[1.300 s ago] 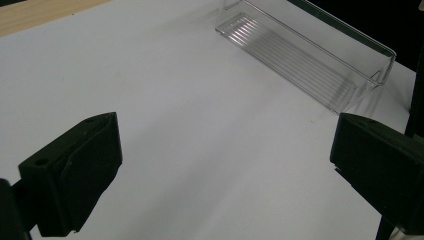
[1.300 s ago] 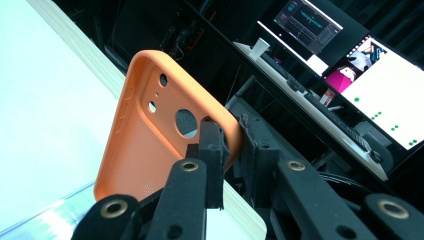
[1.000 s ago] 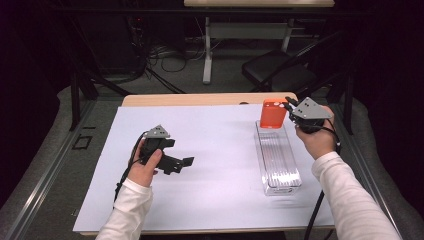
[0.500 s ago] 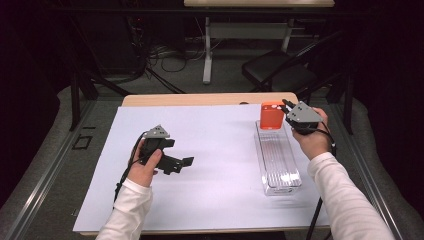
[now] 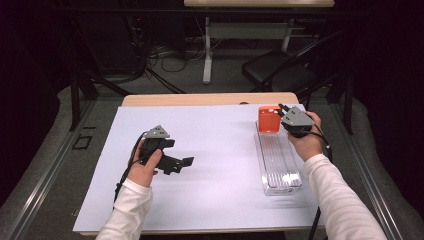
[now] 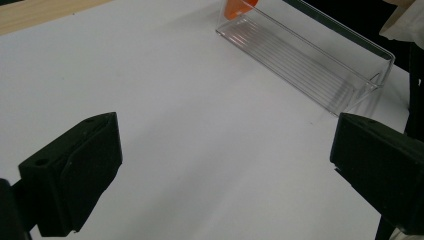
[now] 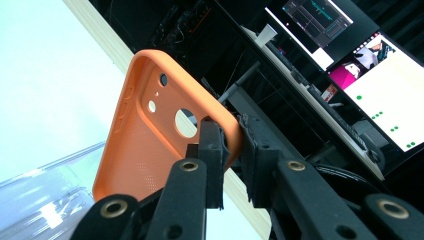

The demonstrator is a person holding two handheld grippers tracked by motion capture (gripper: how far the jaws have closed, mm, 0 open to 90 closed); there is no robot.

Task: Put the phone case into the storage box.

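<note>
Right tongs (image 7: 231, 150) pinch the orange phone case's (image 7: 150, 145) rim at centre frame — over the clear tray (image 5: 277, 160); left tongs (image 6: 225, 170) gape wide, empty, above the white tabletop (image 5: 215, 150).

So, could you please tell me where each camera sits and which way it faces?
High view: above the person's side, looking forward and down at the table; both forearms, left claw, right claw.
Left gripper view: on the left claw, facing the tray; open jaws.
Right gripper view: on the right claw, gripping the orange case.
All three share tray and case.
</note>
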